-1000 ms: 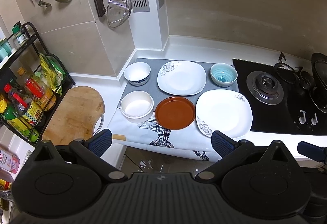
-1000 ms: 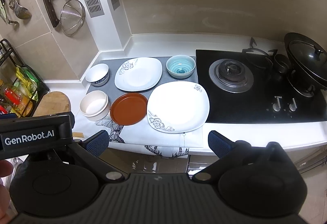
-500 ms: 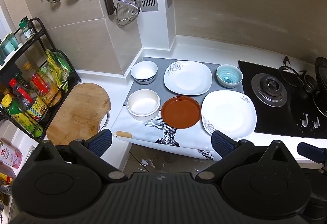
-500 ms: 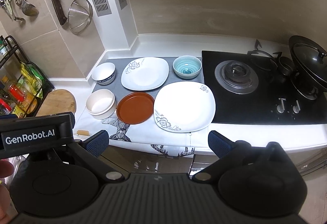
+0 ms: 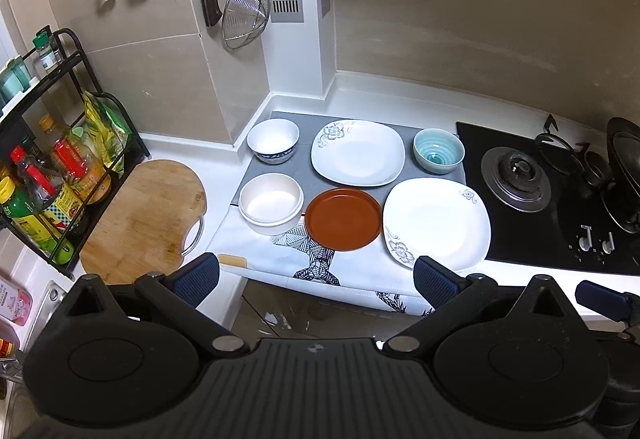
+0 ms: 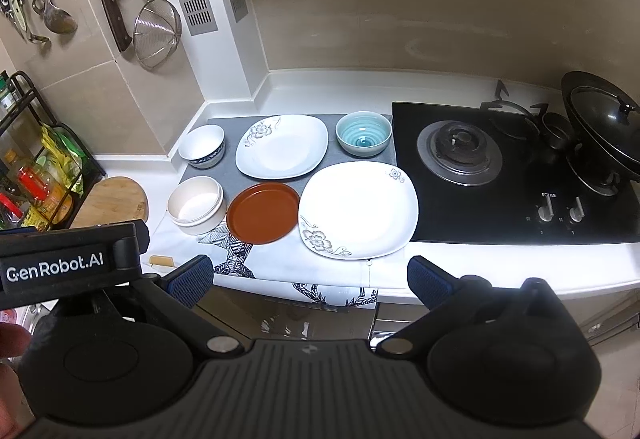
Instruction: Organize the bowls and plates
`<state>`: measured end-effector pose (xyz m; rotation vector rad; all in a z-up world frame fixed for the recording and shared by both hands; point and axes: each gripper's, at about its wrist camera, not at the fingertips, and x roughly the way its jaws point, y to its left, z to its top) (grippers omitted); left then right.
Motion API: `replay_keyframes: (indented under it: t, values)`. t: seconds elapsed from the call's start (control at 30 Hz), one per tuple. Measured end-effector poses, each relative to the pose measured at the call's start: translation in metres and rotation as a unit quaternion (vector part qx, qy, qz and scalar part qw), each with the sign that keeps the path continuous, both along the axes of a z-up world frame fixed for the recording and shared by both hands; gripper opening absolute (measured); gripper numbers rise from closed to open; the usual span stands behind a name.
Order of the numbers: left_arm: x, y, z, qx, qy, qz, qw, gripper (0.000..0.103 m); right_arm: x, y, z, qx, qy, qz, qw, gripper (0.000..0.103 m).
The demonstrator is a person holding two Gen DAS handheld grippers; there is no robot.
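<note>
On a cloth-covered counter lie two white square flowered plates, one at the back (image 5: 357,152) (image 6: 282,145) and one at the front right (image 5: 437,221) (image 6: 359,209). A brown round plate (image 5: 343,219) (image 6: 263,213) sits front centre. A cream bowl (image 5: 271,202) (image 6: 196,204), a white blue-rimmed bowl (image 5: 273,140) (image 6: 202,145) and a teal bowl (image 5: 438,150) (image 6: 363,133) stand around them. My left gripper (image 5: 316,279) and right gripper (image 6: 310,279) are open and empty, held off the counter's front edge.
A black gas hob (image 6: 516,175) with a lidded wok (image 6: 604,123) is at the right. A wooden cutting board (image 5: 140,215) and a bottle rack (image 5: 48,159) are at the left. Utensils, a knife and a strainer (image 5: 245,15) hang on the wall.
Both views have shifted slightly, so the dishes sit a little further right and lower in frame. Nothing on the counter has moved; both grippers stay open.
</note>
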<state>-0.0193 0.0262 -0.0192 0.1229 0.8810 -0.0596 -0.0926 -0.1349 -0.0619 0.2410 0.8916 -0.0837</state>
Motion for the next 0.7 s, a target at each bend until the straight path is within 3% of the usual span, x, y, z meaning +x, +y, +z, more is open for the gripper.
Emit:
replay_keyframes:
  t: [0.2,0.37,0.6,0.7]
  values:
    - [0.001,0.003,-0.01,-0.006,-0.006,-0.006,0.9999,0.103,0.002,0.004,-0.007,-0.006,0.001,-0.003,1.0,0.103]
    - [0.013,0.013,-0.037,-0.047,-0.011,-0.016,0.9987,0.103,0.011,0.002,-0.033,0.003,-0.006,-0.006,1.0,0.103]
    - [0.073,0.022,-0.099,-0.077,0.071,-0.058,0.9928,0.103,0.049,-0.009,-0.097,0.026,0.009,0.009,1.0,0.103]
    - [0.102,0.03,-0.125,-0.114,0.092,-0.08,0.986,0.103,0.066,-0.023,-0.118,0.057,0.0,0.004,0.998,0.103]
